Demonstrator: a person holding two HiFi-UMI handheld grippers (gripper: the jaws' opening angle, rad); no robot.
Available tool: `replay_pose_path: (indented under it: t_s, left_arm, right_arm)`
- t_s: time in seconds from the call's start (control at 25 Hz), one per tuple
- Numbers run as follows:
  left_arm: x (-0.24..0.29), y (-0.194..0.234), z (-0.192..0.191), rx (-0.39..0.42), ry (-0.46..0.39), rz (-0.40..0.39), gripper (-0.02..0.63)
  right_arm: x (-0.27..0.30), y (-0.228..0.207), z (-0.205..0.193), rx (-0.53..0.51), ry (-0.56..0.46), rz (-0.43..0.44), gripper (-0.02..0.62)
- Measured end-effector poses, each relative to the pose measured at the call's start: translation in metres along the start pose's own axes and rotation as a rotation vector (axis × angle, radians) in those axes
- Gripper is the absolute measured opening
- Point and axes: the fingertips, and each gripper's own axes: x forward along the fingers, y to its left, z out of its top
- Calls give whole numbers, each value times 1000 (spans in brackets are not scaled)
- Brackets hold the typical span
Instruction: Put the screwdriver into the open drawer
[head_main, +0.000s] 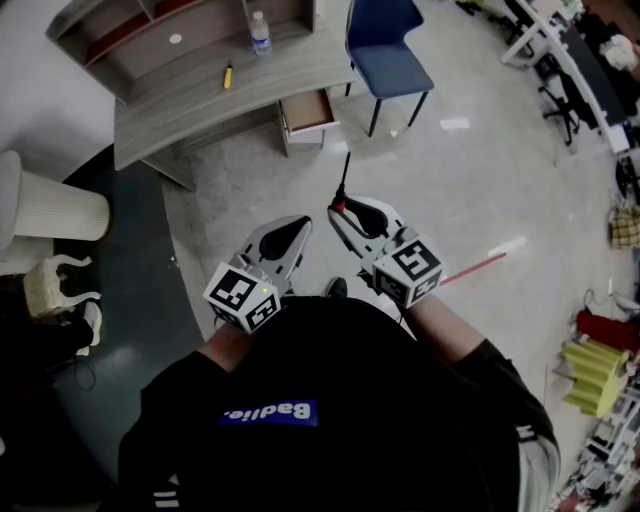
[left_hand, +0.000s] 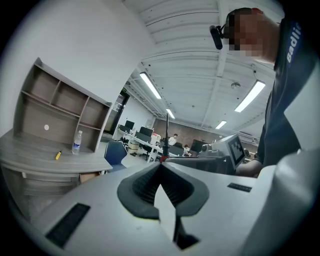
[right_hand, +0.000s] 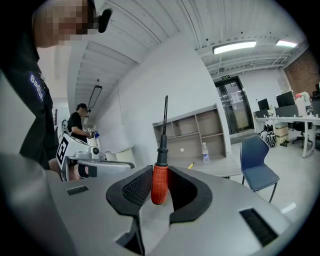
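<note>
Claw positions are being read first: the right claw (right_hand: 160, 186) is being pressed closed on the red handle of the screwdriver (right_hand: 161, 155), with the dark shaft being pointed up and ahead past the jaw tips, while the left claw (left_hand: 161, 187) is being carried with its pads drawn together and nothing between them. In the head view both are being held close in front of the person's body, the left claw (head_main: 285, 240) just beside the right claw (head_main: 352, 215), and the thin shaft of the screwdriver (head_main: 343, 185) is being aimed toward the furniture ahead. The pick-up is therefore being judged as done. The drawer (head_main: 308, 110) is being shown pulled out under the right end of the counter (head_main: 200, 105), well apart from the claws across a stretch of bare floor (head_main: 440, 200), and nothing can be made out inside it. A bottle (head_main: 260, 33) and a small yellow thing (head_main: 228, 76) are being left on the counter, and a blue chair (head_main: 385, 50) is standing near the drawer. By this reading the task is being taken as roughly midway: the approach across the floor, the lowering of the tool over the drawer's opening and the release into it are all being counted as not yet done.
</note>
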Motion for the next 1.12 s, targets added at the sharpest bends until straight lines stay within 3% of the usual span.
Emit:
replay_pose_path:
  t_s: [0.48,1.12]
  left_arm:
    - [38,-23,-2,11,-22,49,2]
    - [63,29,3,-19,-43,64,2]
  right_arm:
    - [-28,-36,0,2,0,47,115]
    - [10,-76,-10,16,53,33,115]
